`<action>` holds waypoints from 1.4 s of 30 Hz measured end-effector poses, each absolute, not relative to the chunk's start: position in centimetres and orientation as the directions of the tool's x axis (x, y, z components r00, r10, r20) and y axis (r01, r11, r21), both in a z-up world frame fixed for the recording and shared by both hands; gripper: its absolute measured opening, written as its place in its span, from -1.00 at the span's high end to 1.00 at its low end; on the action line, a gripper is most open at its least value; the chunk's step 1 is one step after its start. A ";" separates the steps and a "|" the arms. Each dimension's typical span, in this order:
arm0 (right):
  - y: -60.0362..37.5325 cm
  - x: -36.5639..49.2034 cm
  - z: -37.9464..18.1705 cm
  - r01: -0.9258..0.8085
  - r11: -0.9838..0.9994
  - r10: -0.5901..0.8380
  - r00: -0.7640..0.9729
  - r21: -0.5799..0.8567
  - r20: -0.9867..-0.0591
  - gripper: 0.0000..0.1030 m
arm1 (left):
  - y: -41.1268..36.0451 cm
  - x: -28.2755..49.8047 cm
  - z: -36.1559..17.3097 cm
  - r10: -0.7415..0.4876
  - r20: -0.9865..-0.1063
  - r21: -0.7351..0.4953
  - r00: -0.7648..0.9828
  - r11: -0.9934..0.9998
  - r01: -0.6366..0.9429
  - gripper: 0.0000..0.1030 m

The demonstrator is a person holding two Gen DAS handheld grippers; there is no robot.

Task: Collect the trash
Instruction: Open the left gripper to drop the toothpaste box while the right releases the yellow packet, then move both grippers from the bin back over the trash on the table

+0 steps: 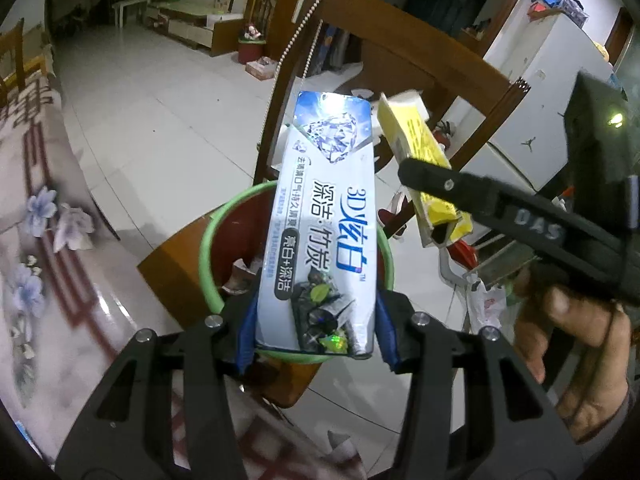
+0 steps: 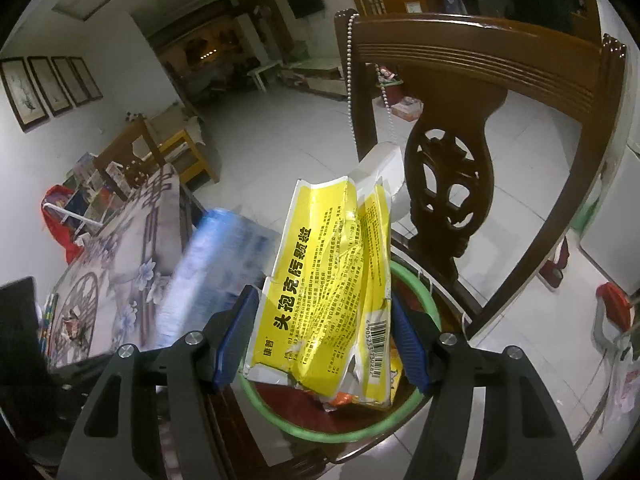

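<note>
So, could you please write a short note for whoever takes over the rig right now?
Left gripper: shut on the toothpaste box, held above the bin.
Right gripper: shut on the crumpled yellow medicine box, also over the bin.
The green-rimmed red bin sits on the wooden chair, with some trash already inside.
Left to do: release both boxes into the bin.

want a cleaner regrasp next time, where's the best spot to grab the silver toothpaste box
Grip the toothpaste box near one short end, across its narrow width, coming along its length. It is long and flat; the left tool holds it this way, pads on its two long edges.
</note>
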State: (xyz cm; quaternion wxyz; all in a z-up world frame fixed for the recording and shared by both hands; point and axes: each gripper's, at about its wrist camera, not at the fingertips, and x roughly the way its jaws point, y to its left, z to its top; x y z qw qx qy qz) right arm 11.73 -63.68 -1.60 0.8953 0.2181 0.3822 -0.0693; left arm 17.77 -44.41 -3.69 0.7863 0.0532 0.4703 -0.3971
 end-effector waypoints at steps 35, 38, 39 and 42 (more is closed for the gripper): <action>-61.1 14.3 -2.0 0.285 0.926 -0.002 0.658 0.247 -0.753 -0.85 | -39.5 18.2 -3.2 -0.515 -0.787 -0.217 0.340 0.747 0.628 -0.89; -60.2 14.4 -1.8 0.275 0.934 -0.010 0.658 0.228 -0.753 -0.85 | -37.7 18.0 -1.9 -0.511 -0.773 -0.213 0.376 0.768 0.605 -0.89; -59.8 14.4 -1.6 0.272 0.936 -0.014 0.660 0.222 -0.751 -0.85 | -37.1 17.9 -1.5 -0.510 -0.768 -0.211 0.388 0.773 0.598 -0.89; -58.9 14.2 -1.1 0.264 0.942 -0.024 0.667 0.206 -0.745 -0.85 | -35.6 17.8 -0.6 -0.504 -0.759 -0.203 0.412 0.784 0.586 -0.89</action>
